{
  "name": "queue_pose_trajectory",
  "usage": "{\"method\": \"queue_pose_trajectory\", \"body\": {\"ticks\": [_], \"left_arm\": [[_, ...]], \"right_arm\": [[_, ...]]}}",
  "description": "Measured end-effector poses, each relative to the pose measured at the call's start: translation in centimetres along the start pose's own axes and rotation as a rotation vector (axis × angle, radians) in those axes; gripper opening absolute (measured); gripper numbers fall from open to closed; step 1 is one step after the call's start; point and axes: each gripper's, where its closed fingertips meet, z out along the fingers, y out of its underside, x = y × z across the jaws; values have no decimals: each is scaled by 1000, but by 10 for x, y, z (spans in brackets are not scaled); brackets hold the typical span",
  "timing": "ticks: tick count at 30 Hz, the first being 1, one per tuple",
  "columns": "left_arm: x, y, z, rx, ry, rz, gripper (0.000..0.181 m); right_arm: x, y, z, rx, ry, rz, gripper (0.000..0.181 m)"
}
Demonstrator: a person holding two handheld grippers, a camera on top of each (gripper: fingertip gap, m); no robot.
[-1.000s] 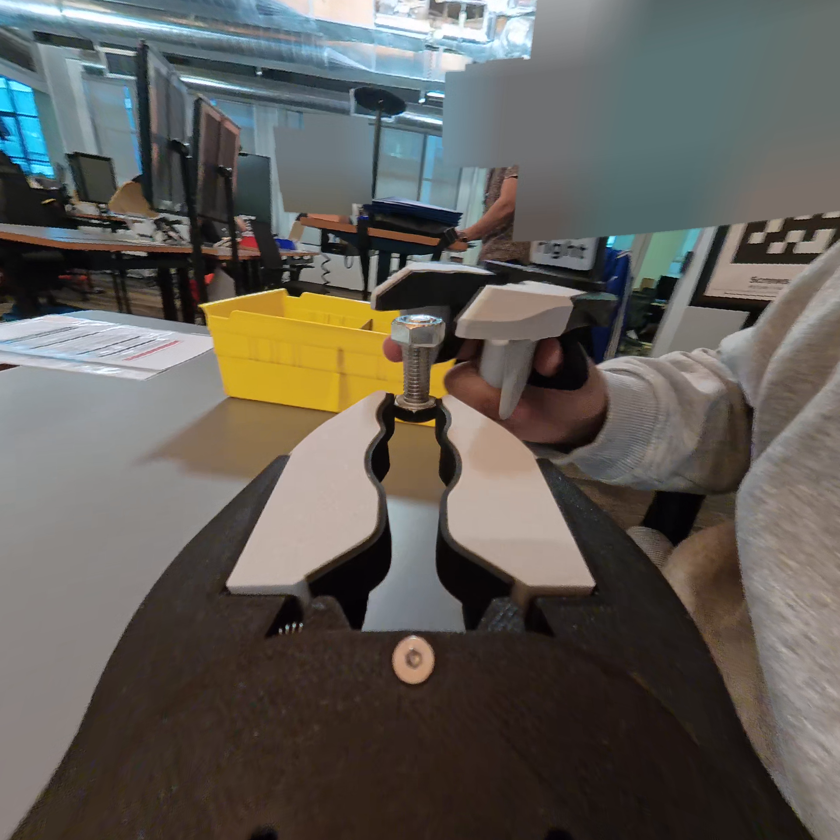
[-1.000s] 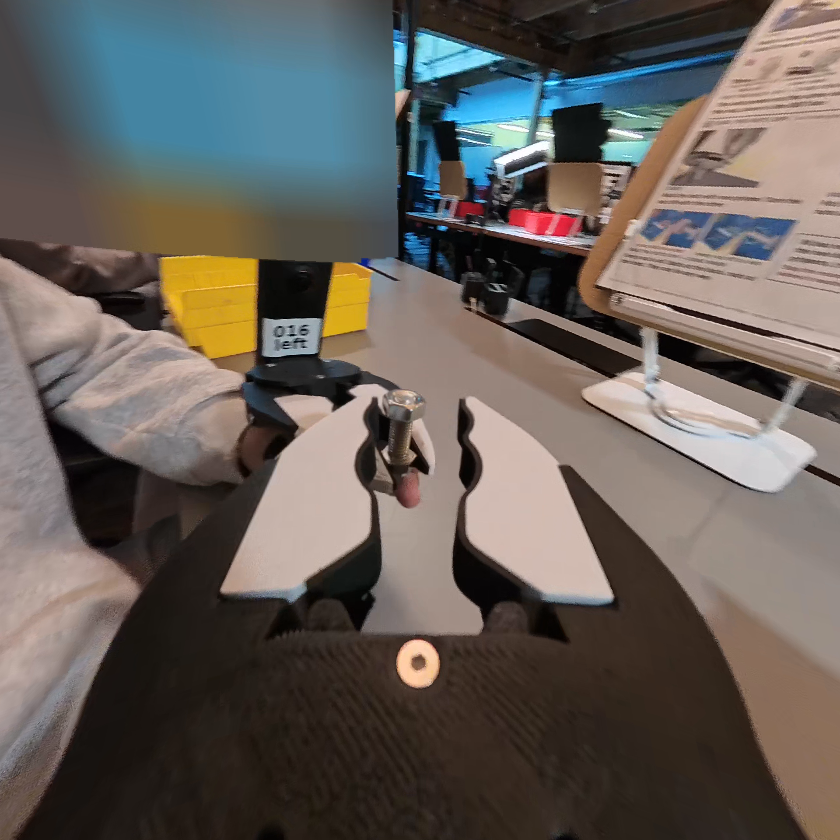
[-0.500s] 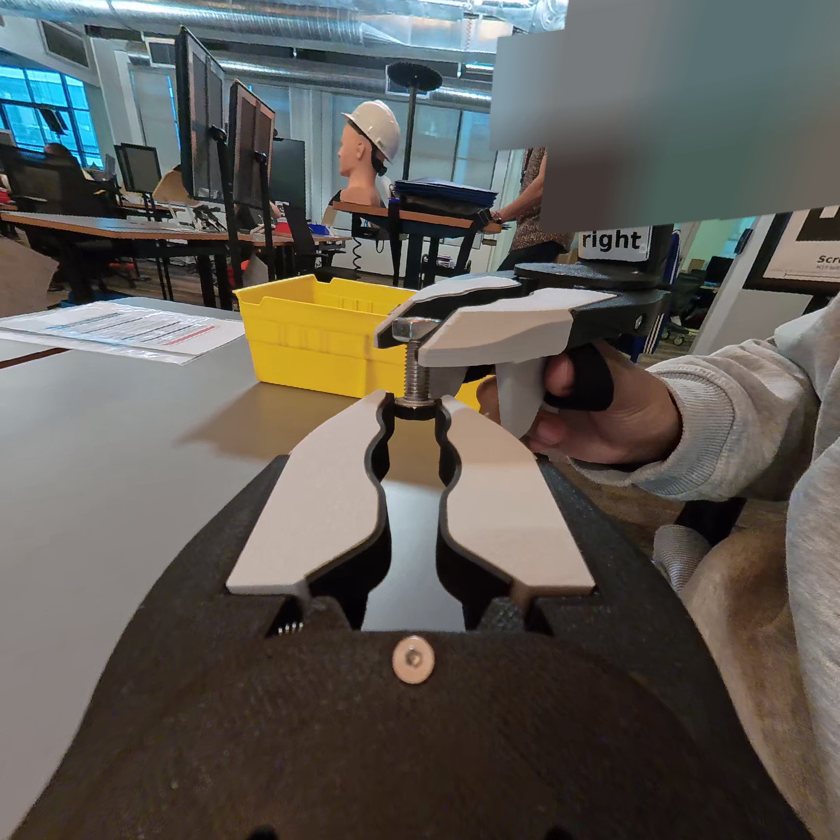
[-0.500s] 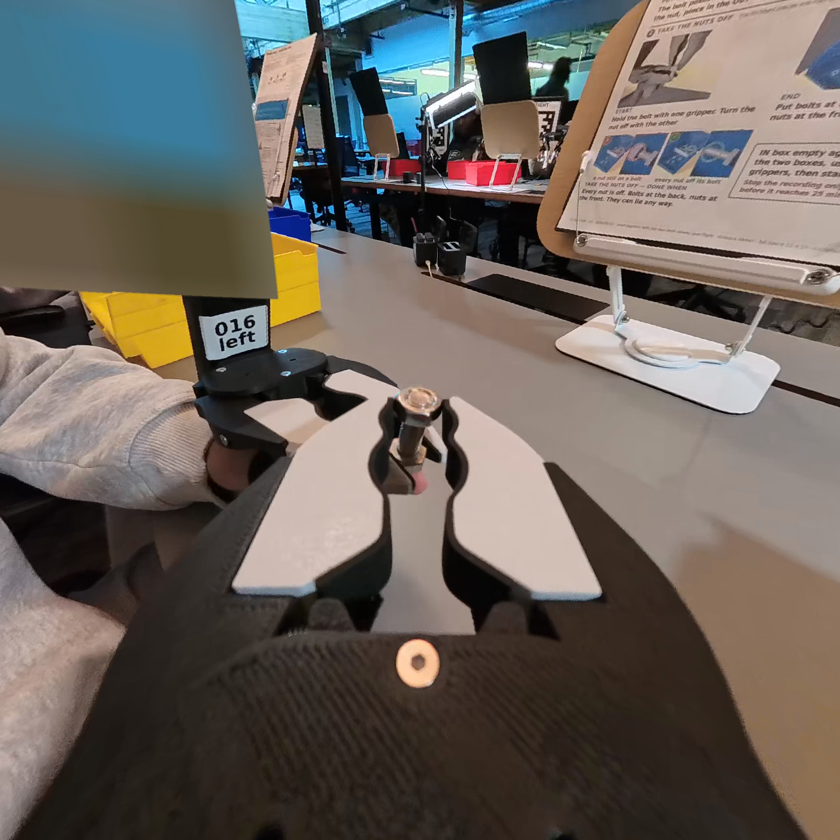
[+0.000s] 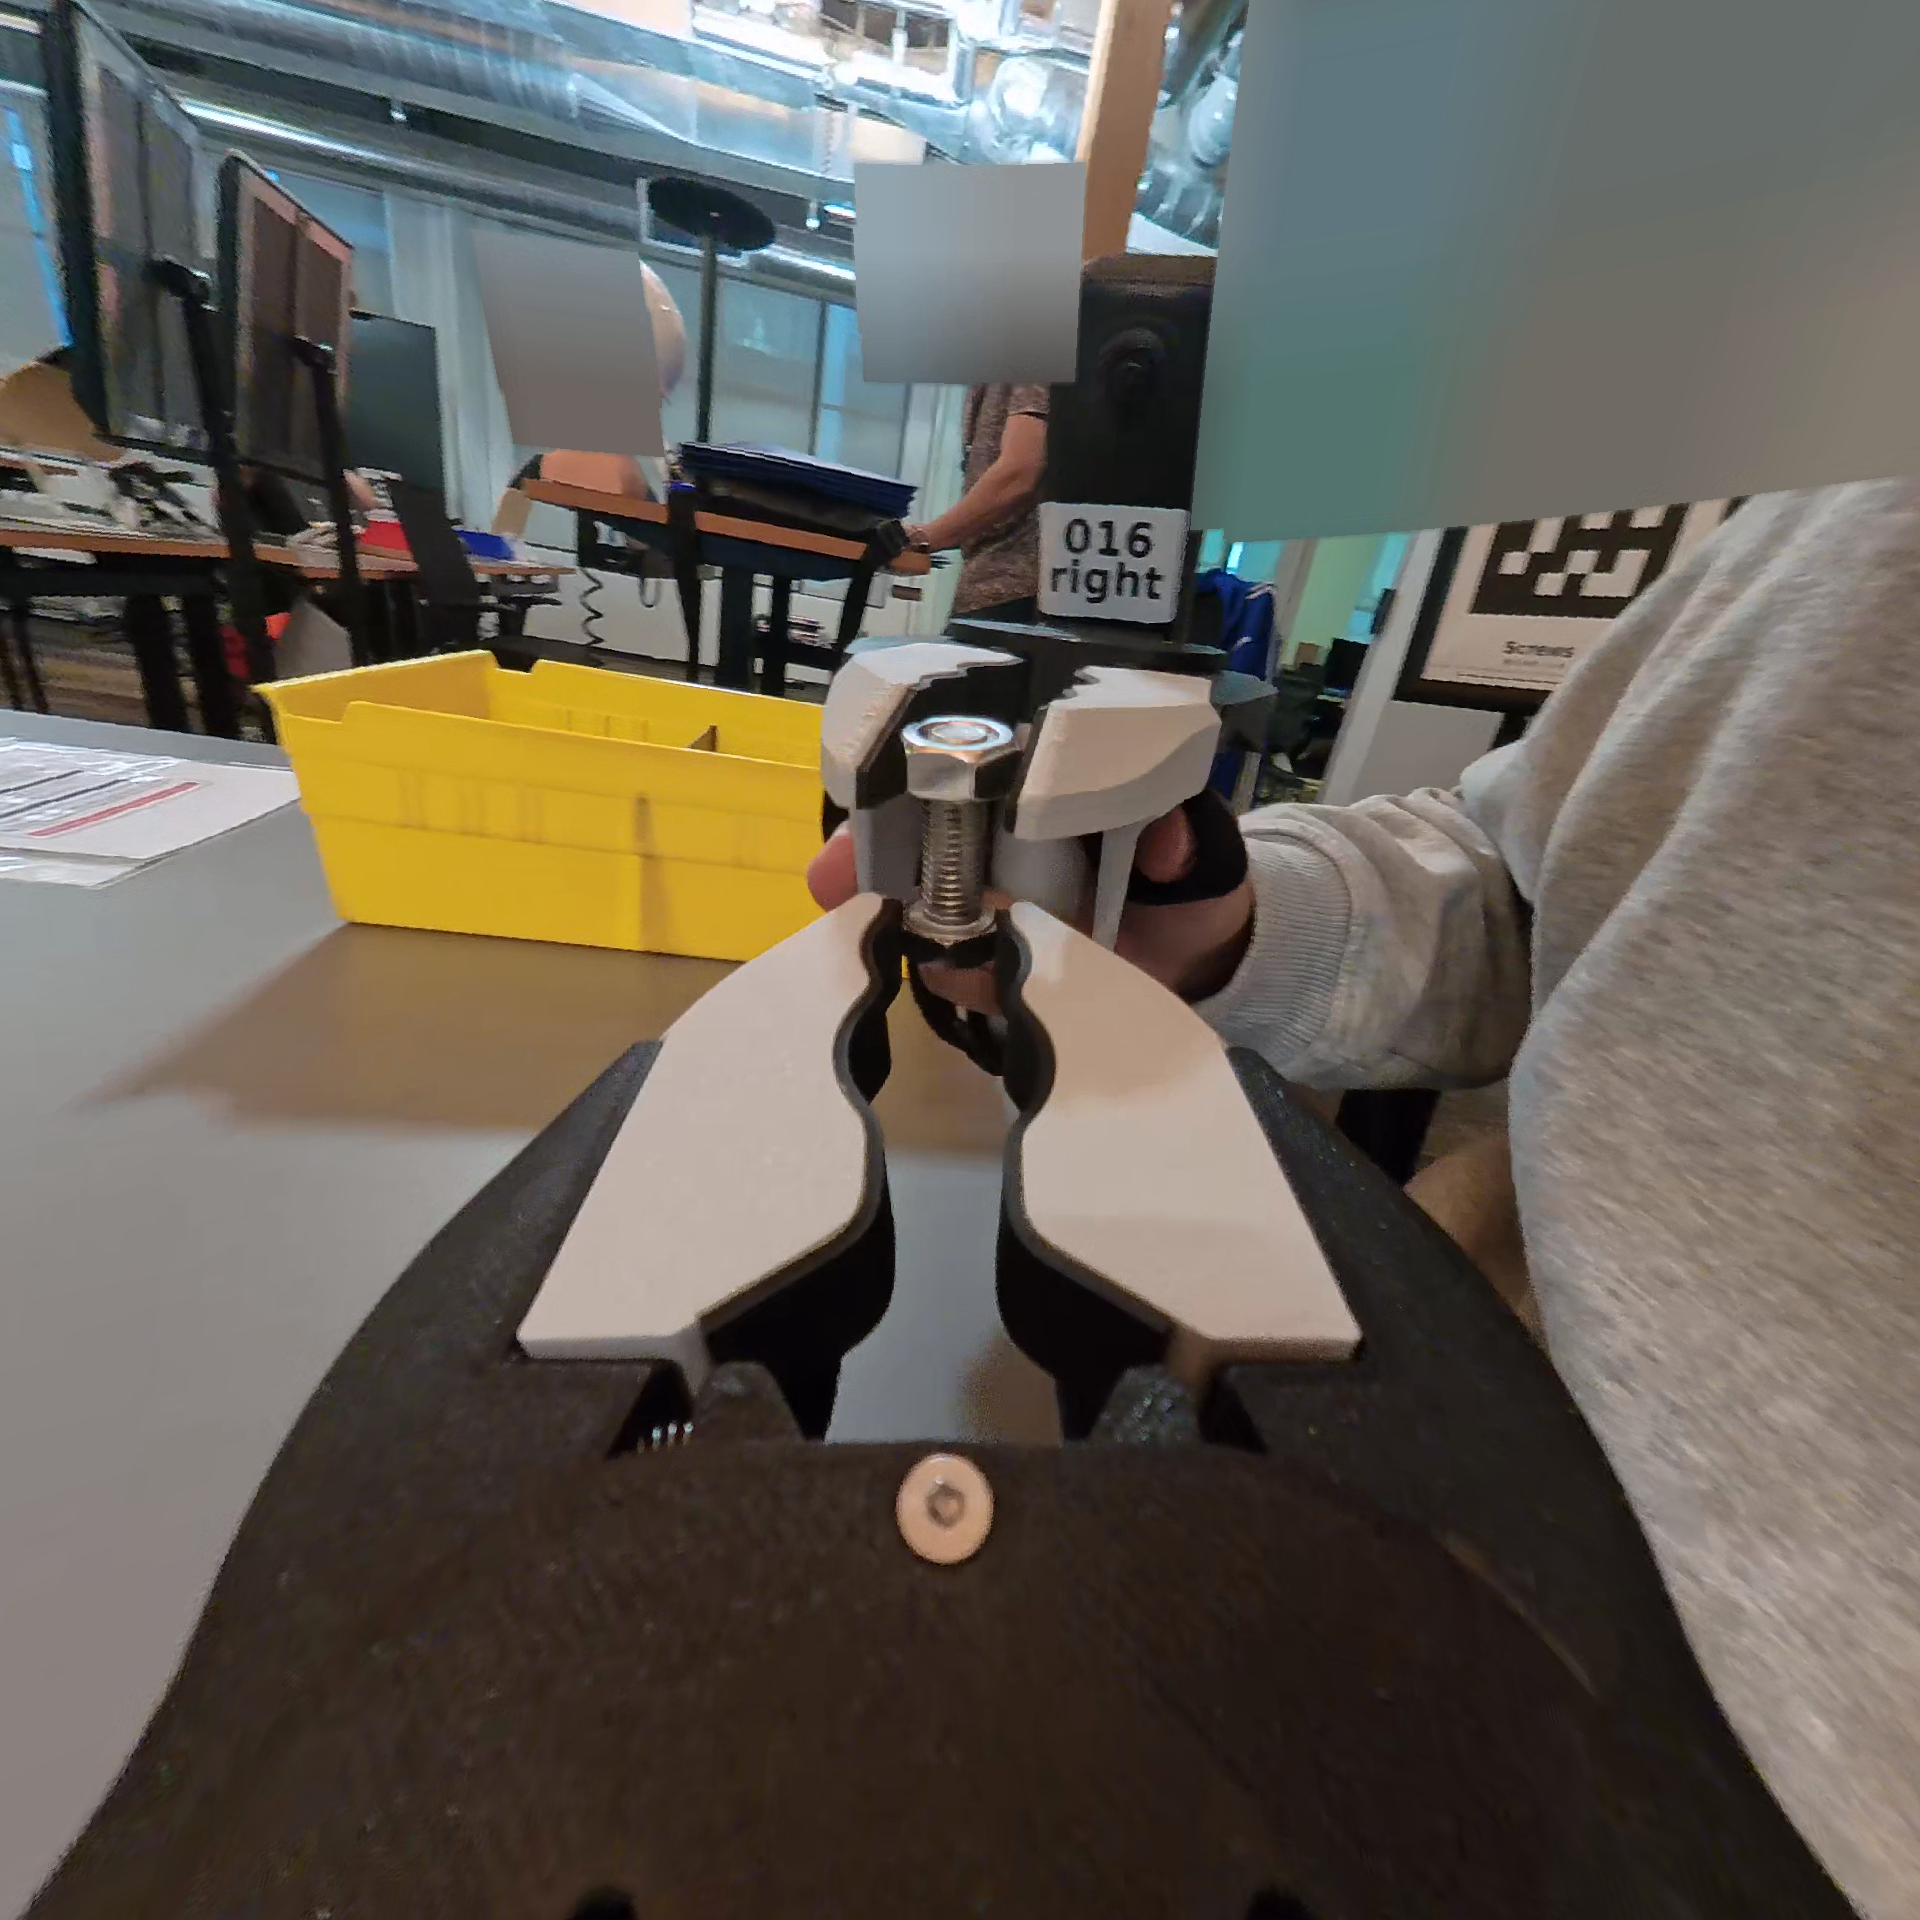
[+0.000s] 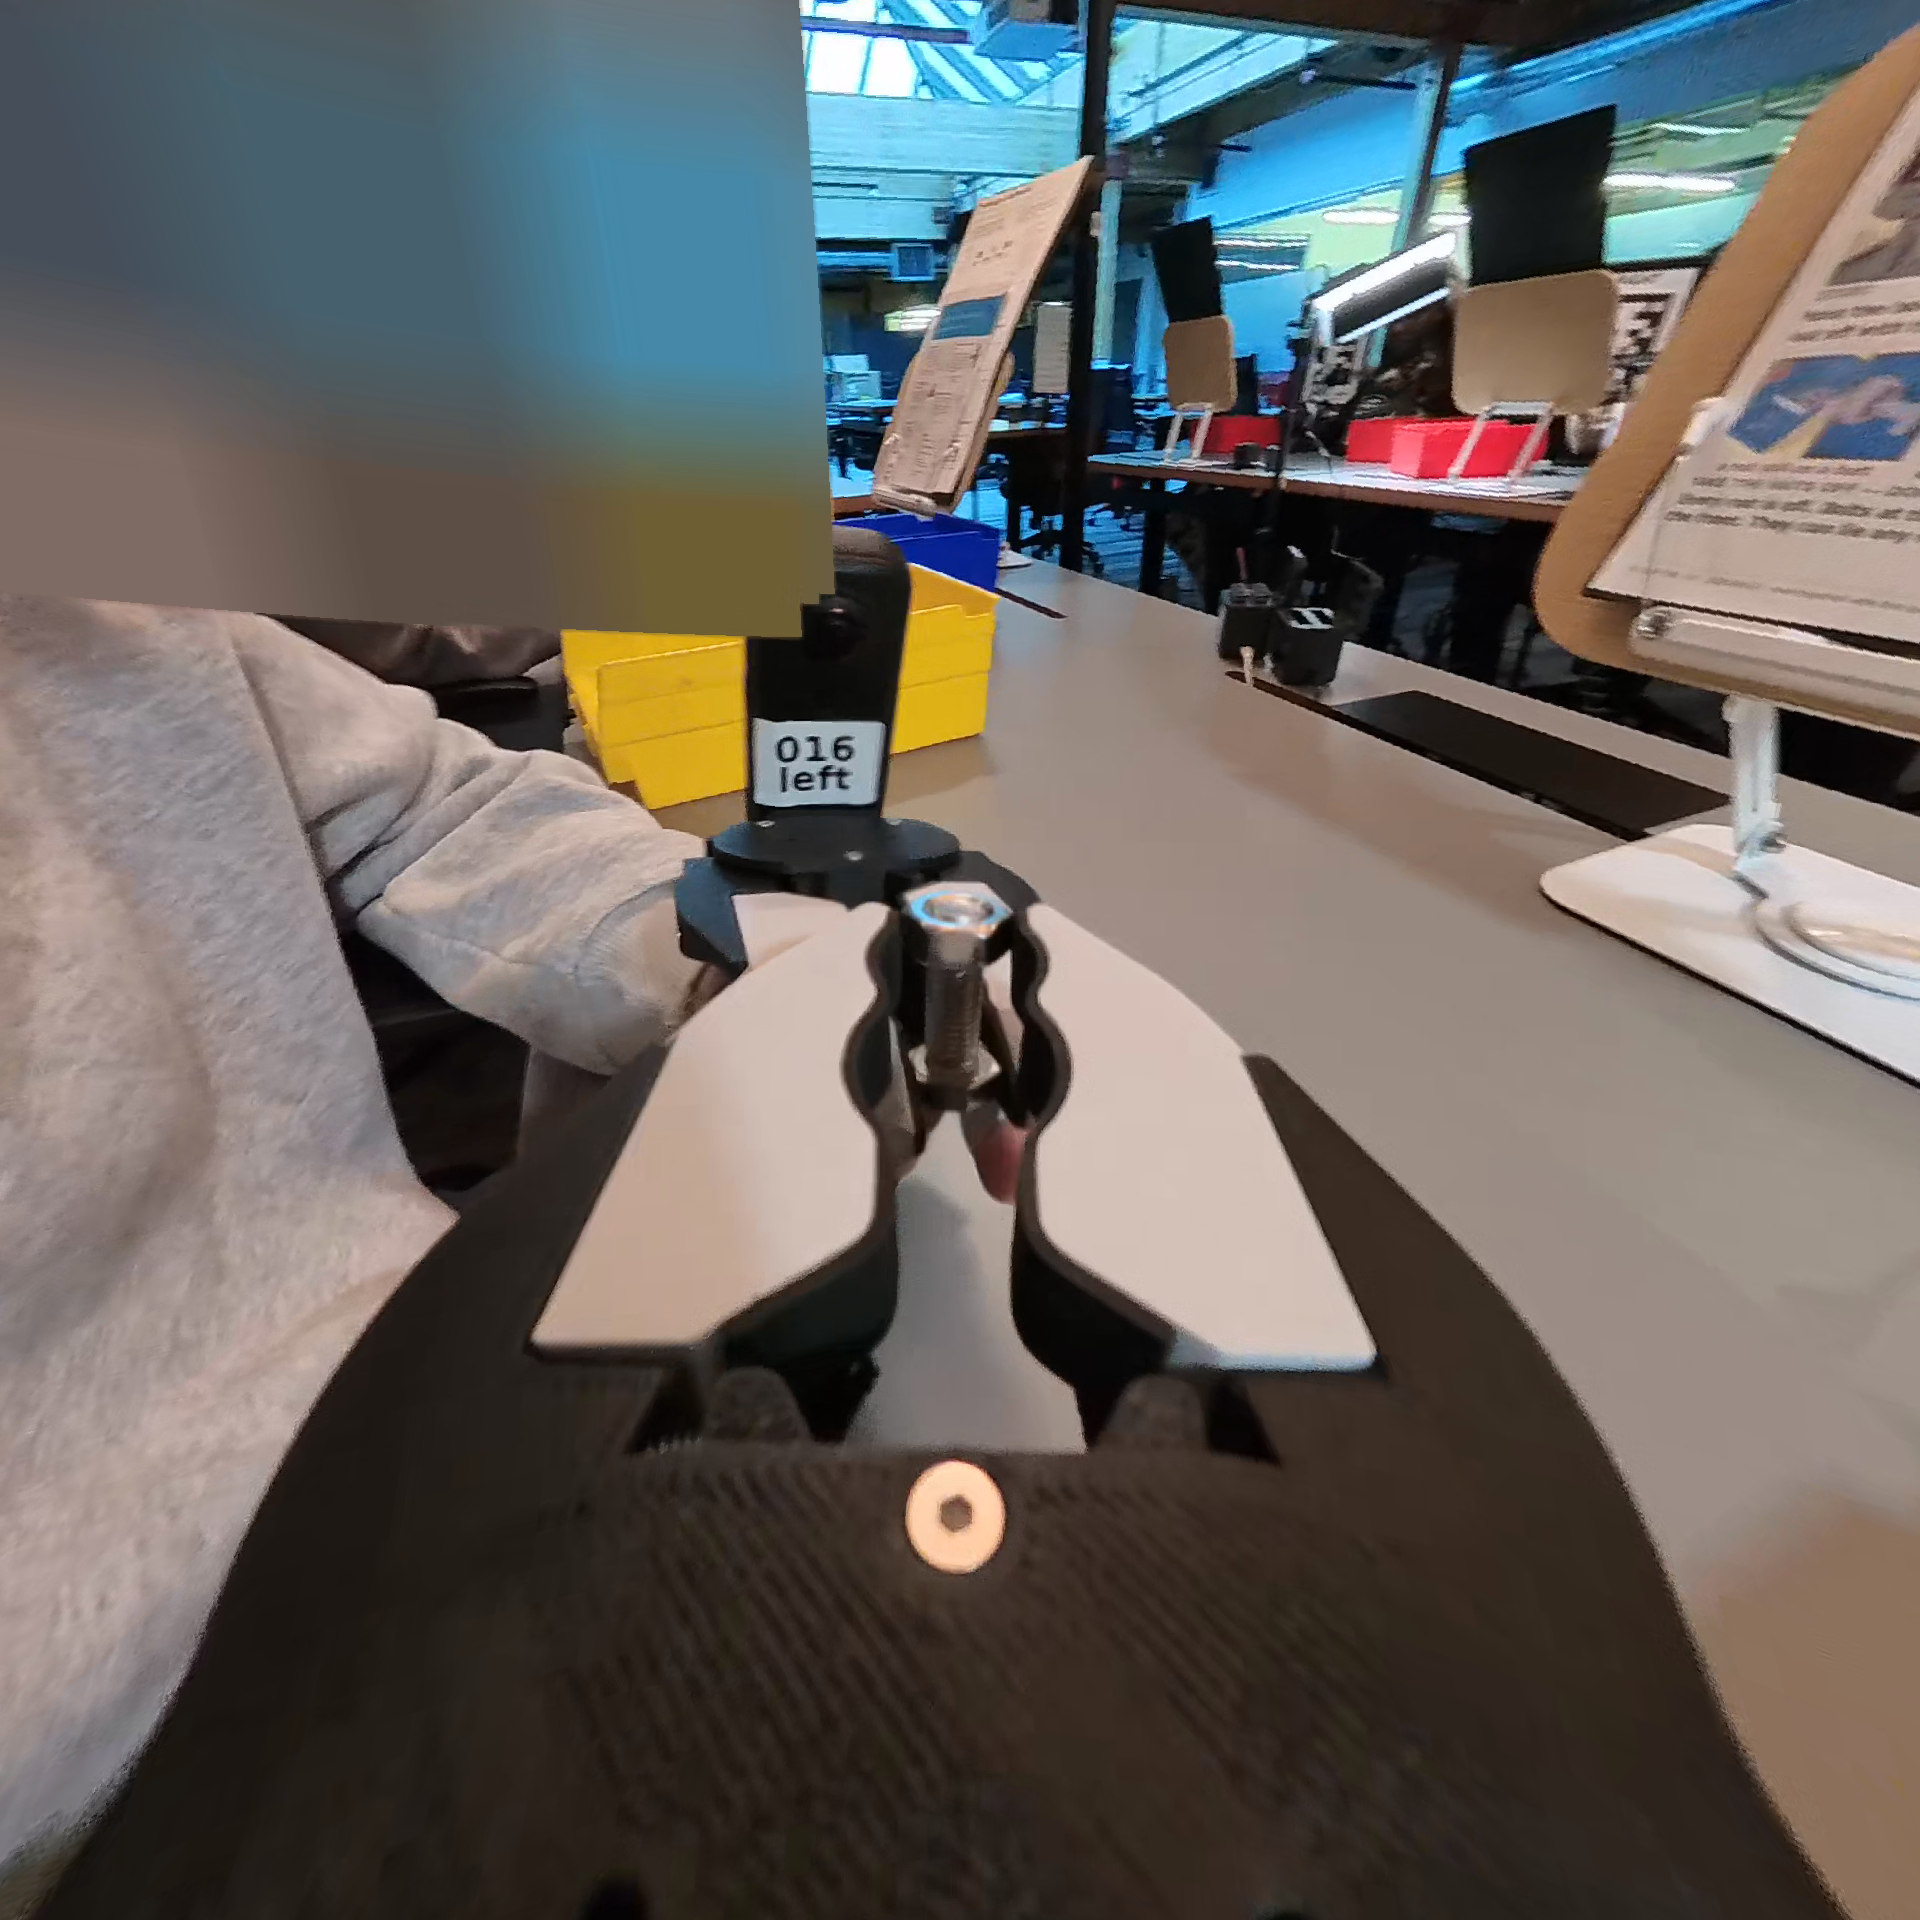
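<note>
A steel bolt stands upright between the two grippers, hex head on top. My left gripper is shut on its lower end, where a nut sits on the thread. My right gripper faces the left one and is shut on the hex head. In the left wrist view its white fingers clamp the head from both sides. A hand in a grey sleeve holds the right gripper. Both are held above the grey table.
A yellow bin stands on the table behind the bolt, with printed sheets to its left. In the right wrist view there are stacked yellow bins, a document stand on a white base, and small black items. The grippers are tip to tip, or close to it.
The right gripper was open beside the bolt. It swung round to face the left gripper and closed on the hex head. The left gripper kept its hold.
</note>
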Motion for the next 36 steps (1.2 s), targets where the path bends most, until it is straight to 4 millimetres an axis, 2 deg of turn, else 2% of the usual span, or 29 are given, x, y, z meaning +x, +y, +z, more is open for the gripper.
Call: {"method": "queue_pose_trajectory", "body": {"ticks": [8,15,20,22,24,30,36], "left_arm": [[35,3,0,-31,228,-7,17],[48,1,-4,-36,339,-56,17],[37,0,-3,-29,277,-59,17],[28,1,-1,-32,223,-53,17],[15,3,0,-37,141,-54,17],[-11,-1,-3,-24,-25,-10,17],[-24,1,-4,-41,-136,49,17]], "right_arm": [[-34,0,-2,-21,-227,2,20],[-45,-4,-8,-1,-332,53,20],[-33,-4,-9,3,-263,35,20],[-25,-6,-8,17,-208,20,27],[-16,-7,-7,23,-139,10,33],[19,-4,-10,15,119,-10,31],[21,-1,-7,19,135,61,28]]}}
